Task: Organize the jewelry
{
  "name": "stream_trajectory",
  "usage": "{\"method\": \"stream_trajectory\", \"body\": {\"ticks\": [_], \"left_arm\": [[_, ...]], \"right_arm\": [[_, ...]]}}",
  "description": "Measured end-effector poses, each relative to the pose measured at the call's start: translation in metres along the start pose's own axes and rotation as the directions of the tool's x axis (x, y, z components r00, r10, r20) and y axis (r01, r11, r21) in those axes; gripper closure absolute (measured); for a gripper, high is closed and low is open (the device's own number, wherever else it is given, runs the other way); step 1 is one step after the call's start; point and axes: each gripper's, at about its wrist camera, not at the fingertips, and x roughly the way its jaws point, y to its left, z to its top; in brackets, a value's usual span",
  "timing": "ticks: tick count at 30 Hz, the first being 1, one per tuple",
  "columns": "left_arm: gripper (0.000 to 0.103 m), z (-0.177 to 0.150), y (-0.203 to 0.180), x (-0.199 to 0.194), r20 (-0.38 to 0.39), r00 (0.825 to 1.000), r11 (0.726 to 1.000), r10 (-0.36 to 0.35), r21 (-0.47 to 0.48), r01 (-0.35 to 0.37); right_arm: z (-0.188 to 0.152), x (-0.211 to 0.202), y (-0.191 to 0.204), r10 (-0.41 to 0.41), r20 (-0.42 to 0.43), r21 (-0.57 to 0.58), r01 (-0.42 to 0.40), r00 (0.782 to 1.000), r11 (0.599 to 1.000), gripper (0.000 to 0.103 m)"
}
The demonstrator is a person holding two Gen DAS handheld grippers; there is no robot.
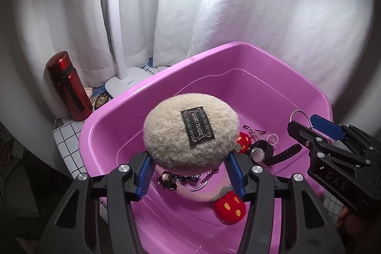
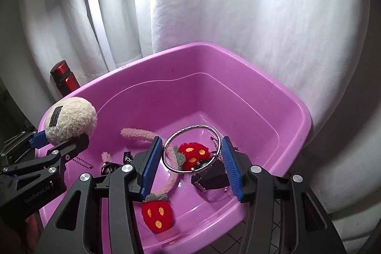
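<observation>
Left tool (image 1: 189,173): clamped on beige plush puff (image 1: 191,130), held above pink tub (image 2: 297,111); right tool (image 2: 190,166): spread wide, silver ring (image 2: 193,148) between its pads (contact unclear); step: sorting items; next, probably a careful release; chain and watch (image 1: 259,154) partly hidden.

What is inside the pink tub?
In the pink tub lie a strawberry headband, a watch, a beaded clip and a ball chain. The grippers cover part of the floor.
</observation>
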Motion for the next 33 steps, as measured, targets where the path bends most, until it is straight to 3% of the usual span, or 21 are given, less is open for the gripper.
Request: {"method": "stream_trajectory", "body": {"ticks": [4, 7, 14, 33], "left_arm": [[0.043, 0.001, 0.004, 0.001, -0.01, 1.0, 1.0, 0.001, -0.017, -0.001], [0.036, 0.001, 0.008, 0.001, -0.014, 1.0, 0.999, 0.007, -0.031, -0.007], [0.013, 0.003, 0.009, -0.01, 0.02, 0.999, 0.999, 0.028, -0.027, -0.028], [0.009, 0.005, -0.001, -0.039, 0.052, 0.994, 0.995, 0.098, 0.003, -0.098]], "right_arm": [[0.003, 0.005, 0.001, -0.02, -0.011, 0.004, 0.02, 1.0, 1.0, 0.053], [0.005, 0.003, 0.001, -0.03, -0.007, 0.01, 0.03, 1.0, 1.0, 0.037], [0.009, -0.009, -0.003, -0.038, 0.011, 0.038, 0.038, 0.999, 0.999, 0.037], [-0.011, -0.056, -0.001, -0.049, 0.068, 0.084, 0.043, 0.997, 0.996, 0.036]]}}
